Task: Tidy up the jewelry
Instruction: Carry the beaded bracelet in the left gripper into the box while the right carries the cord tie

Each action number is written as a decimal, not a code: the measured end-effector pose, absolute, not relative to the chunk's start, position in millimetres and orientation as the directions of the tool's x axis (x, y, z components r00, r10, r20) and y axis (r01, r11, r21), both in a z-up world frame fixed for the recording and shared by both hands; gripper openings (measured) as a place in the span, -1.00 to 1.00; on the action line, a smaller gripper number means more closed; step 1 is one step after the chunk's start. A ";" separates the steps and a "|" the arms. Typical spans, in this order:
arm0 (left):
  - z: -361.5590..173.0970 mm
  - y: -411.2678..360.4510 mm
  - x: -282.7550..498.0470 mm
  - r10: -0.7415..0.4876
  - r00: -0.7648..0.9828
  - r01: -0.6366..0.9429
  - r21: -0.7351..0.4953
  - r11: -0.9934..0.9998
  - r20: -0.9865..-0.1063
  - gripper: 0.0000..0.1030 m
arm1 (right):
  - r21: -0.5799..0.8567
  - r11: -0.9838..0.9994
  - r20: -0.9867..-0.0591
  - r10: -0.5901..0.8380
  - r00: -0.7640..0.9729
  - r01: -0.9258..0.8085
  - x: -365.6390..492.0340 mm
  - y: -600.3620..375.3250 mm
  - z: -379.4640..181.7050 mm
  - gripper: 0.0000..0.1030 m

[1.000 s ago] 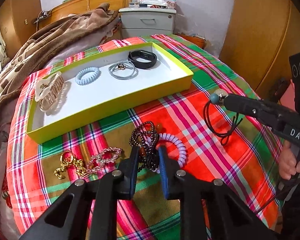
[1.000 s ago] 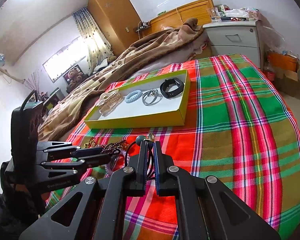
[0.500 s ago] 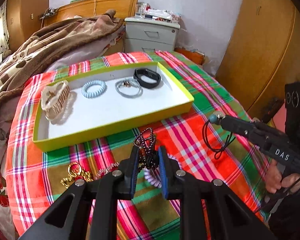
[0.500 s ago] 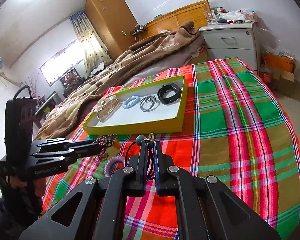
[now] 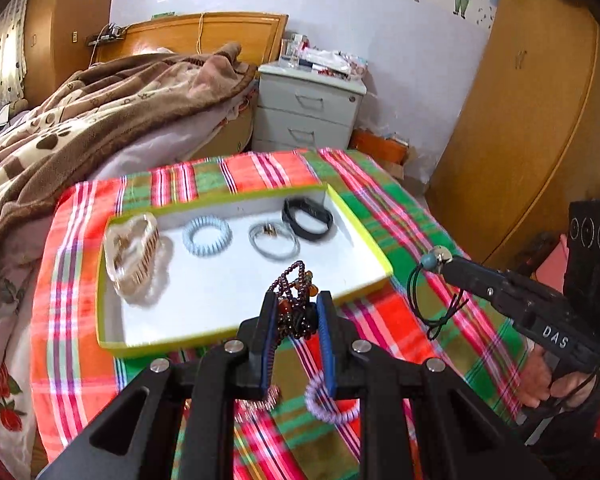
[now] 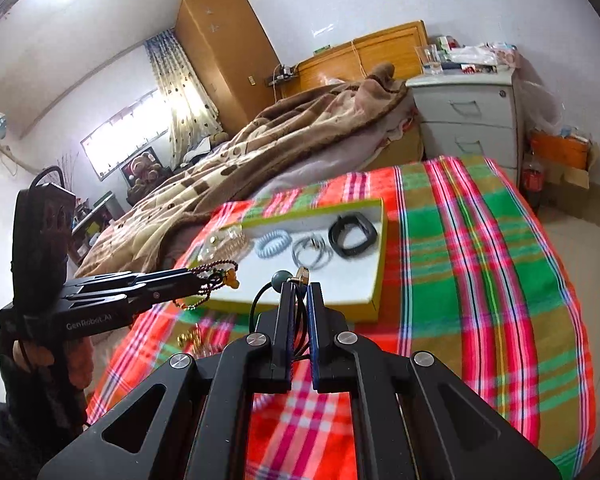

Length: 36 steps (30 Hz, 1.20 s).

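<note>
Both claws are loaded and held clear above the plaid bedspread [image 6: 480, 248]. Largest of the task's things is the yellow-rimmed tray [image 5: 364, 236], which lies ahead of and below the two claws with its long axis running across the left wrist view, left to right. Inside it, in a row along the far side, sit a clear hair claw clip [image 5: 132, 254], a pale blue coil tie [image 5: 207, 236], a grey ring of hair ties [image 5: 274, 240] and a black band [image 5: 308, 220]; the near half of the white floor is bare.

Next down, the left gripper [image 5: 298, 312] is clamped on a dark beaded bracelet [image 5: 294, 300], whose loop stands up between the jaws right over the tray's near rim. The right gripper [image 6: 298, 292] is squeezed almost shut on a thin black cord with a teal bead [image 6: 281, 278], off the tray's right end, apart from the rim.

By my judgement the left hand is the nearer one: a short reach forward puts its bracelet on the bare floor. A lilac coil tie [image 5: 328, 404] remains on the cloth beneath.
</note>
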State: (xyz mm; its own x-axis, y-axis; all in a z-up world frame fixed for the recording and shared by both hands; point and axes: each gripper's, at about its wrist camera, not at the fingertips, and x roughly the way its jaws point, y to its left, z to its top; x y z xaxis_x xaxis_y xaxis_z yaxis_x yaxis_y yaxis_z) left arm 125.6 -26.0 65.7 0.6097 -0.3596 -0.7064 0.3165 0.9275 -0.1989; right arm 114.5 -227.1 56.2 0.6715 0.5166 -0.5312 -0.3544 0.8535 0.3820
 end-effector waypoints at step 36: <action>1.9 -52.8 250.8 -0.360 0.460 0.329 -0.221 0.918 -0.811 -0.57 | 0.233 0.943 -0.738 0.331 0.587 -0.239 230.2 -188.0 2.0 -0.89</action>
